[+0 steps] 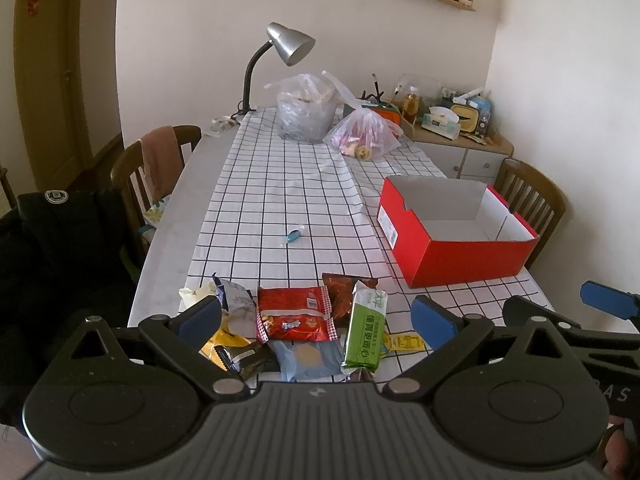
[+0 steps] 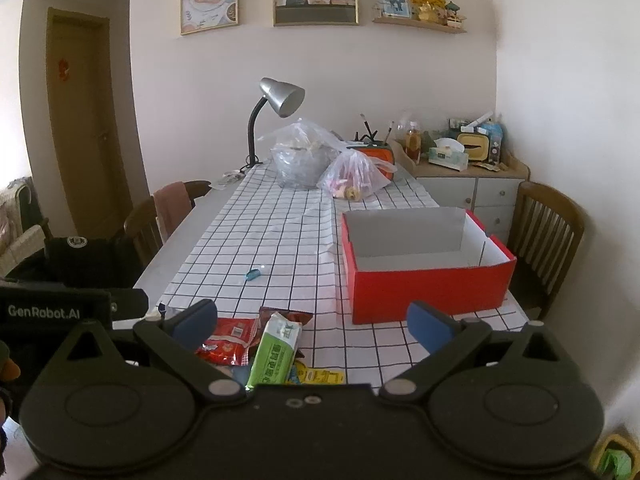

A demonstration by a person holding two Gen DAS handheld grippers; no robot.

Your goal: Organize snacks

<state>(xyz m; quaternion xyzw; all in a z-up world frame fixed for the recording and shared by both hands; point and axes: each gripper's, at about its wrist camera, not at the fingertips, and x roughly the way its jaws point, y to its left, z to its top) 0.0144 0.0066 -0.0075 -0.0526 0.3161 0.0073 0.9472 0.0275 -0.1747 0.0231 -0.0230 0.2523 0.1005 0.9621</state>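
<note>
Both grippers hover low over the near edge of the worktop [image 1: 168, 248], each with its blue-padded fingers spread wide and grasping nothing: the left gripper [image 1: 316, 318] above the snack pile, the right gripper [image 2: 312, 322] just to its right, its fingers framing bare checked cloth [image 2: 280, 240] and the front of the box.

Largest on the cloth is the red box [image 1: 460, 258], open-topped, white inside and holding nothing visible, standing on the right side of the worktop, apart from the snacks. Far behind it sit two clear plastic bags [image 1: 308, 108], one beside the other, with a silver desk lamp [image 1: 290, 44] at the far left corner.

Snacks lie heaped at the near edge, touching and overlapping: a red packet [image 1: 296, 318] in the middle, a green packet [image 1: 366, 328] leaning across its right side, a dark brown packet [image 1: 344, 288] behind those, a blue packet [image 1: 308, 360] nearest, a yellow sachet [image 1: 404, 342] to the right, and white, yellow and black wrappers partly hidden behind the left finger.

Smallest, a teal wrapped candy [image 1: 294, 235] lies alone mid-cloth, well apart from pile and box.
</note>
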